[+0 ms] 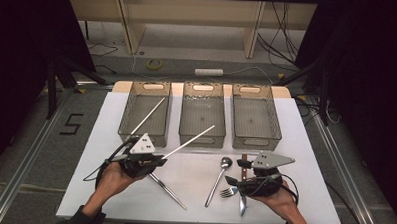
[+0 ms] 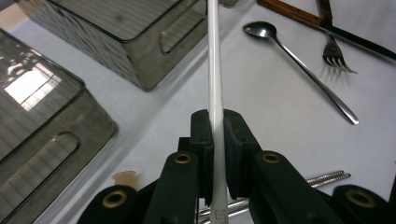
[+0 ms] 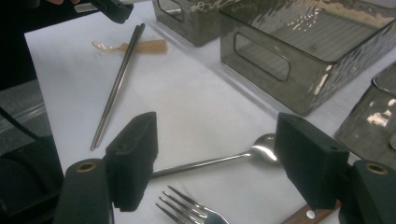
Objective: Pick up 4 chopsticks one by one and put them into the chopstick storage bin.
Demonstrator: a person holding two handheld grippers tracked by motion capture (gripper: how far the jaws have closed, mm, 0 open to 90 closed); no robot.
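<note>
Bins [image 1: 203,117] are smoky translucent plastic, textured walls. Spoon [image 1: 219,179], fork [image 1: 228,192], metal chopsticks [image 1: 168,190] are polished steel. White chopstick [image 2: 215,65] glossy plastic; knife [image 1: 243,181] handle wood; tabletop [image 1: 305,161] matt white.

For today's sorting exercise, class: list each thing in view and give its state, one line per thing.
left gripper: shut on white chopstick
white chopstick: held off the table
right gripper: open, nothing held
left bin: holds one white chopstick
right bin: empty
spoon: lying on table
fork: lying on table

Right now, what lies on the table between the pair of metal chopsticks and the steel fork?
The long-handled steel spoon lies between the metal chopsticks and the steel fork, on the white table, seen in the high view.
</note>
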